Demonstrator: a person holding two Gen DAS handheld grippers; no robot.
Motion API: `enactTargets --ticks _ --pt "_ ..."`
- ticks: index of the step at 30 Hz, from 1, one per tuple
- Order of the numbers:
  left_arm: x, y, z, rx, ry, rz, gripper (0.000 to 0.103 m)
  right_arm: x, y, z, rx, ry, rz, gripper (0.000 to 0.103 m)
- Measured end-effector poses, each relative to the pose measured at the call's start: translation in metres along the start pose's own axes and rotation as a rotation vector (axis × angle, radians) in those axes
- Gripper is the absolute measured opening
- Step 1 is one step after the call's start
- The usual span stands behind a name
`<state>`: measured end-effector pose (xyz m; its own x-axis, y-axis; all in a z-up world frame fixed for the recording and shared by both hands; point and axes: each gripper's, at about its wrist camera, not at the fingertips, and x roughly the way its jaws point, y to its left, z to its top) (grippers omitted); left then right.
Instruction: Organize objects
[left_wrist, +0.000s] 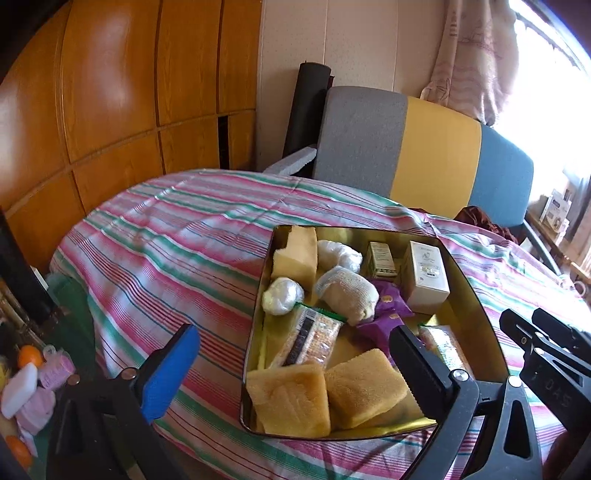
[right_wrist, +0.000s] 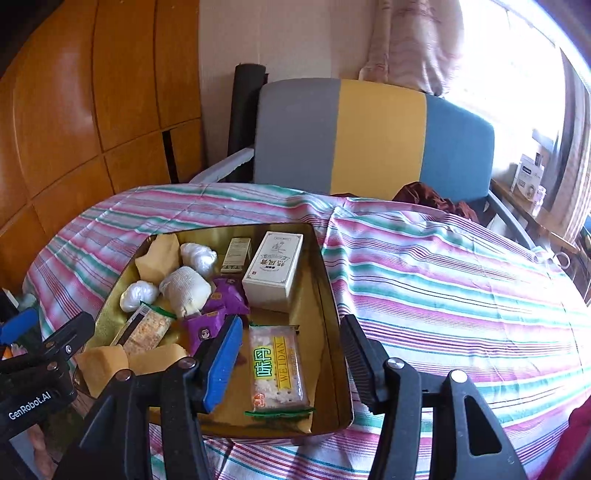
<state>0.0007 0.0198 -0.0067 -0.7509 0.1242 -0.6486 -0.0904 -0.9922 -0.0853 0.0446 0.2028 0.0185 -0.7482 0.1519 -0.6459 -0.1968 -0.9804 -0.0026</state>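
A gold tin tray sits on a striped tablecloth. It holds yellow sponges, white wrapped bundles, purple snack packets, cracker packs and white boxes. My left gripper is open and empty, held over the tray's near left edge. My right gripper is open and empty, its fingers either side of the WEIDAN cracker pack, above it. The right gripper also shows in the left wrist view.
The striped tablecloth covers the table. A grey, yellow and blue chair stands behind it. Wooden cabinets line the left wall. Toys and oranges lie low at the left.
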Motion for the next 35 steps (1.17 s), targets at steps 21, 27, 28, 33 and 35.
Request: enactTargets --ticks 21,27,28,33,35 --pt "-0.006 -0.007 -0.003 0.005 -0.031 0.038 0.103 -0.006 0.0 0.0 0.007 -0.015 0.016 0.056" --pt "-0.007 -0.005 -0.002 0.0 -0.038 0.038 0.103 -0.001 0.004 -0.003 -0.004 0.006 0.02 0.056" --pt "-0.007 -0.005 -0.002 -0.002 -0.038 0.039 0.103 0.0 0.005 -0.003 -0.008 0.009 0.021 0.056" --pt "-0.006 -0.003 -0.003 0.001 -0.053 0.058 0.103 0.005 0.01 -0.006 -0.021 0.027 0.028 0.056" --pt "-0.007 -0.002 -0.002 -0.001 -0.056 0.059 0.103 0.006 0.011 -0.007 -0.025 0.028 0.03 0.056"
